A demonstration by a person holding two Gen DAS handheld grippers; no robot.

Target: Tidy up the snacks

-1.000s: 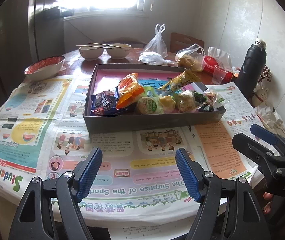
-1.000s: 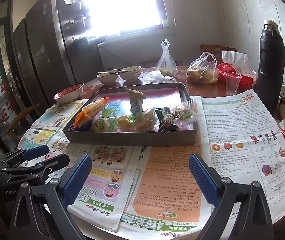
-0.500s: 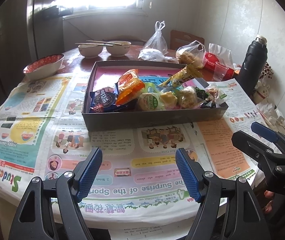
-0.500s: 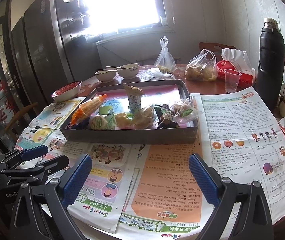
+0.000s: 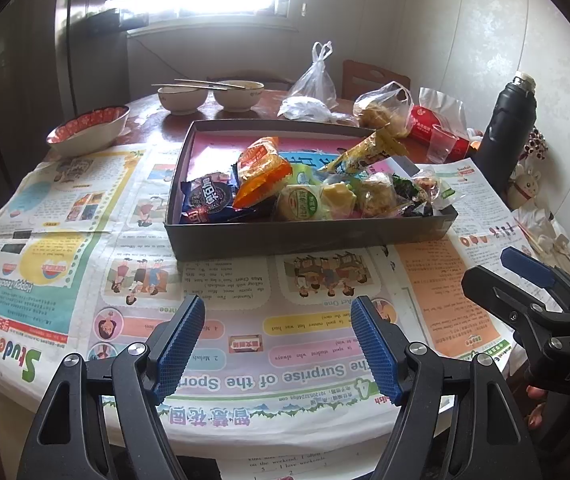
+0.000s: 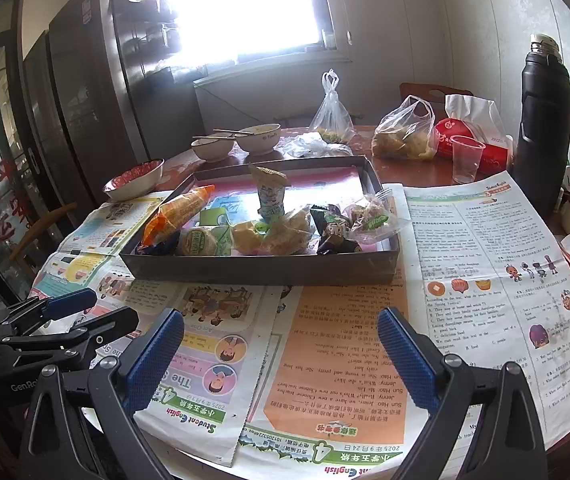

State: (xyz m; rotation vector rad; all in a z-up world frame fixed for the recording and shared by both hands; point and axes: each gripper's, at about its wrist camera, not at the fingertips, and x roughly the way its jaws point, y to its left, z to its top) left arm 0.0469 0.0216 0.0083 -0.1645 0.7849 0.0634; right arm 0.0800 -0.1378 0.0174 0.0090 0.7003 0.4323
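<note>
While both hand-held grippers hung over the near edge of the surface (image 5: 85, 184), the snacks all lay ahead of them, in a dark shallow box (image 5: 309, 236) at the centre of each frame. The left hand-held gripper (image 5: 277, 344) showed its two blue pads wide apart at the bottom of its own view, with only newspaper (image 5: 221, 280) between them; the right hand-held gripper (image 6: 281, 356) stood open in the same way and held nothing. The box lay with its long axis across the frame, so its long near wall faced both hand-held grippers. In the left view the box sat above the pads and a little to the right; in the right view it sat above and to the left, so I judged it lay between the two, with no hand clearly nearer. Inside, the packets were crowded along the near wall, and the pink bottom in the upper part of the box was mostly bare. From left to right in the left view I could see a dark blue biscuit packet (image 5: 209, 200), an orange packet (image 5: 263, 178) leaning over it, a round green-labelled cake (image 5: 303, 204), some pale wrapped pieces, and clear crinkled wrappers (image 5: 429, 192) at the right end. A yellow packet (image 5: 369, 152) lay slanted behind them. The blue and orange packets looked closer to the left side, the clear wrappers closer to the right.
</note>
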